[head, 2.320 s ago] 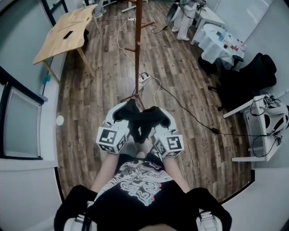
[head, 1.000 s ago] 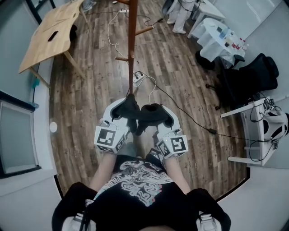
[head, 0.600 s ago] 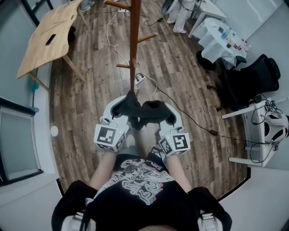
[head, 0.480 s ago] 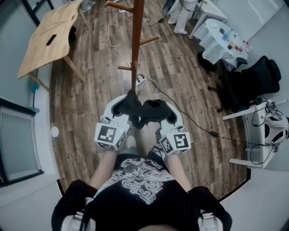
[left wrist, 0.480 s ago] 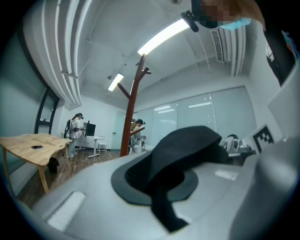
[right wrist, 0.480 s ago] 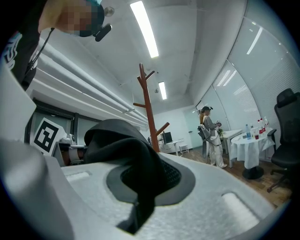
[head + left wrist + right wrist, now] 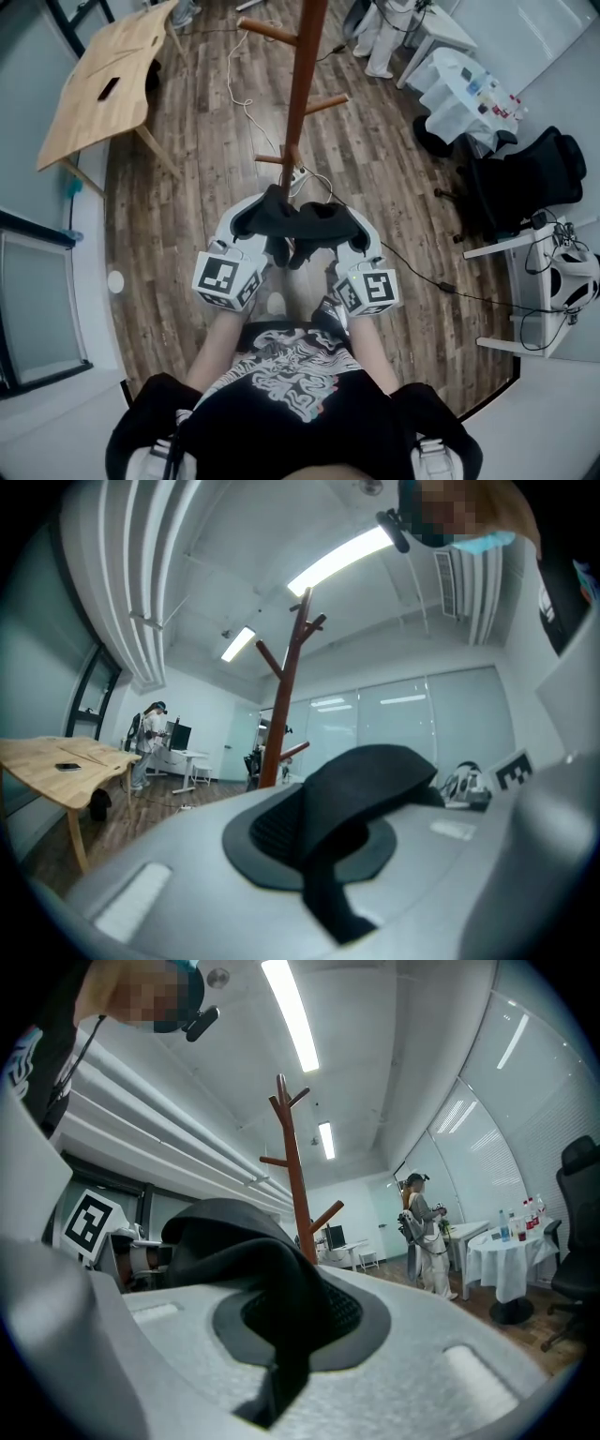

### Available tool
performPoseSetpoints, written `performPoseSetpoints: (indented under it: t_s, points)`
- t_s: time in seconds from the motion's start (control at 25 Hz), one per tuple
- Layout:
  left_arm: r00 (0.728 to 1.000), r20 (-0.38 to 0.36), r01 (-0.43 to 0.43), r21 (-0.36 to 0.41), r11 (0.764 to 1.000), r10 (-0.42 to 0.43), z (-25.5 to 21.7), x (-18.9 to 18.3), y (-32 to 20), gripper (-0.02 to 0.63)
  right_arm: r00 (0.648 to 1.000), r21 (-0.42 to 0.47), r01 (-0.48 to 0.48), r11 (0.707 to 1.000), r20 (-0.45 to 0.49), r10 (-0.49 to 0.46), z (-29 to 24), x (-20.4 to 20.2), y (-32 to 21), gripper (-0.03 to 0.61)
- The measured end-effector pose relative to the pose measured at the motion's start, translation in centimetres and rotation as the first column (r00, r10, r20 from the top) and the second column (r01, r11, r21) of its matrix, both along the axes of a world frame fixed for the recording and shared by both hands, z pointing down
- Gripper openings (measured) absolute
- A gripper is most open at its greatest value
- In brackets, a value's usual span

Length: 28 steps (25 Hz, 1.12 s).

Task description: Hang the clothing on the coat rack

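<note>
A black piece of clothing (image 7: 292, 228) hangs between my two grippers, held level in front of the person. My left gripper (image 7: 269, 205) is shut on its left part; the cloth (image 7: 361, 785) drapes over the lower jaw's pad. At its right part my right gripper (image 7: 322, 215) is shut as well, the fabric (image 7: 251, 1258) folded across that pad. The brown wooden coat rack (image 7: 304, 82) stands just beyond the gripper tips, with pegs sticking out to either side. It rises ahead in the left gripper view (image 7: 285, 703) and in the right gripper view (image 7: 294, 1177).
A wooden table (image 7: 105, 82) stands at the far left. A white-clothed table with bottles (image 7: 461, 92), a black office chair (image 7: 523, 174) and a white stand (image 7: 548, 286) are at the right. Cables (image 7: 403, 255) cross the wood floor by the rack's foot. A person (image 7: 427, 1234) stands at the back.
Both grippers have moved forward together with the clothing. The coat rack is now closer, its pole and pegs just past the gripper tips.
</note>
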<state>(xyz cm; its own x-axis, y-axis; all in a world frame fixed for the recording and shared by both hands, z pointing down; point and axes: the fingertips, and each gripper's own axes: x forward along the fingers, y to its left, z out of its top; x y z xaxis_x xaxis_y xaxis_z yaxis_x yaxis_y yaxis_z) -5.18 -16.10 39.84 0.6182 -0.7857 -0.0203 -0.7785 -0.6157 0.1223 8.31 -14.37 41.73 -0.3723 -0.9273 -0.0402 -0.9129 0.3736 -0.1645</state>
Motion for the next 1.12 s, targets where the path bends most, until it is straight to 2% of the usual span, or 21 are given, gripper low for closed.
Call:
performPoseSetpoints:
  t_s: [0.48, 0.92, 1.12]
  points:
    - [1.0, -0.006, -0.016, -0.007, 1.0, 0.016, 0.3, -0.9, -4.5, 0.003, 0.999, 0.021, 0.01, 1.0, -0.041, -0.009, -0.4, -0.7, -4.5, 0.018]
    - [1.0, 0.006, 0.011, -0.001, 1.0, -0.011, -0.2, -1.4, -6.9, 0.003, 0.998, 0.018, 0.045, 0.999, -0.043, -0.044, -1.0, -1.3, -6.8, 0.018]
    - [1.0, 0.013, 0.018, 0.013, 1.0, -0.019, -0.9, -1.3, -7.6, 0.003, 0.998, 0.017, 0.03, 0.999, -0.047, -0.029, -1.2, -0.8, -8.0, 0.018]
